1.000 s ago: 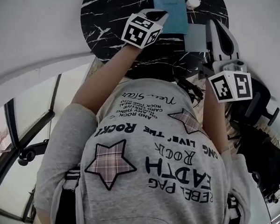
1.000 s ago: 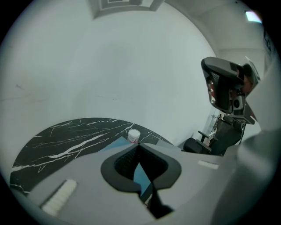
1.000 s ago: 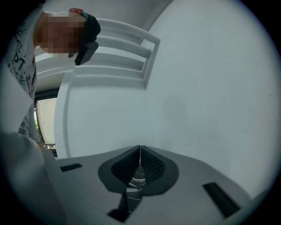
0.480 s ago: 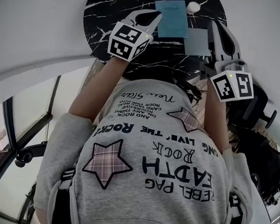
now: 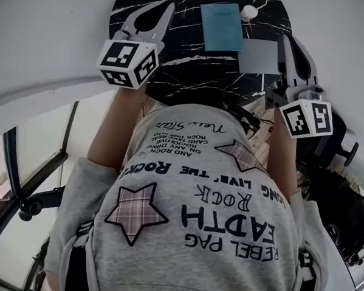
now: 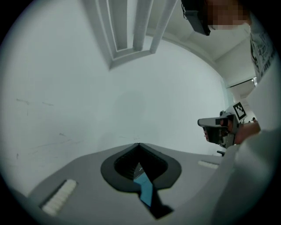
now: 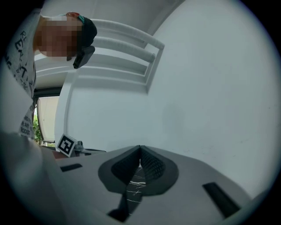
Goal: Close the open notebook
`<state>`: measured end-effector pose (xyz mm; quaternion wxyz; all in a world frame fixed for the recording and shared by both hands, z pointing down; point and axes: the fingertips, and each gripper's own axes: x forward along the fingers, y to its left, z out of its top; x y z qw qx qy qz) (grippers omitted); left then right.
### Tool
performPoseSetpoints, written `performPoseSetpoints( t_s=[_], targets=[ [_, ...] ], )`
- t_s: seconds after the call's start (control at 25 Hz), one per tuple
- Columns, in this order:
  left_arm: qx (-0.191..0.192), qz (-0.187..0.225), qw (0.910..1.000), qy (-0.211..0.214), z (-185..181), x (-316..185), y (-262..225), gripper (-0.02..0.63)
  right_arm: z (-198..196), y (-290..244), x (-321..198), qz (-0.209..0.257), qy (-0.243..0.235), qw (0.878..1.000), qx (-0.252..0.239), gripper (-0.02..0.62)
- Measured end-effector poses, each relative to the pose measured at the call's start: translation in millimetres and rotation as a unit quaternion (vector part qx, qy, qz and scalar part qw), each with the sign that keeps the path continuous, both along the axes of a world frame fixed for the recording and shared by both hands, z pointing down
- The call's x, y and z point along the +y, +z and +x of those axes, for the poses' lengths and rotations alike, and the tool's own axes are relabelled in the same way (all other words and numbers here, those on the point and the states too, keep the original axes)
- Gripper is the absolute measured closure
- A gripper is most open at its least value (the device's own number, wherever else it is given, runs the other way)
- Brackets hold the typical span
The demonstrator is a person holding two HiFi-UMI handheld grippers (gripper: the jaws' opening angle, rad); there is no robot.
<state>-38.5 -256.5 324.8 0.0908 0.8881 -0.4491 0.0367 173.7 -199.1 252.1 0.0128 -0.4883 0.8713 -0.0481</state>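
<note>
A light blue notebook (image 5: pixel 221 26) lies flat with its cover shut on the round black marble table (image 5: pixel 173 74). My left gripper (image 5: pixel 169 9) is raised over the table's left part, clear of the notebook, shut with nothing in it. In the left gripper view its jaws (image 6: pixel 138 145) meet at the tip, and a sliver of the blue notebook (image 6: pixel 144 188) shows below them. My right gripper (image 5: pixel 290 41) hovers at the table's right edge, beside a grey pad (image 5: pixel 260 56), also shut and empty. Its jaws (image 7: pixel 140 148) touch, with the marble table (image 7: pixel 134 193) beneath.
A small white ball (image 5: pixel 249 13) rests on the table just right of the notebook's far corner. White wall curves round the table. Dark chair parts (image 5: pixel 340 144) stand at the right, and a window frame (image 5: pixel 41 165) at the lower left.
My left gripper has lifted off the notebook's left edge and swung left and up, staying shut. The right gripper has kept still.
</note>
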Motion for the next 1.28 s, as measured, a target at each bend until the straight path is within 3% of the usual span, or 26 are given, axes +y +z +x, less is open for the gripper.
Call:
performPoseSetpoints(
  t_s=[0.2, 0.36, 0.52, 0.88, 1.28],
  targets=[
    [0.007, 0.026, 0.9983, -0.051, -43.6, -1.5, -24.4, 0.597, 5.8, -5.2, 3.9, 0.005, 0.014, 1.000, 0.008, 0.583],
    [-0.007, 0.053, 0.9962, -0.069, -56.9, 2.2, -37.9, 0.597, -2.4, -7.5, 7.8, 0.010, 0.005, 1.000, 0.017, 0.583],
    [-0.028, 0.064, 0.9959, -0.057, -47.0, 11.2, -38.6, 0.597, -6.3, -10.8, 10.2, 0.014, 0.001, 1.000, 0.019, 0.583],
    [-0.022, 0.057, 0.9976, -0.031, -22.7, 22.7, -29.6, 0.597, -5.5, -9.5, 9.5, 0.013, 0.015, 1.000, 0.015, 0.583],
    [-0.017, 0.057, 0.9978, -0.029, -16.2, 23.1, -28.5, 0.597, -4.8, -7.8, 10.4, 0.013, 0.019, 1.000, 0.013, 0.583]
  ],
)
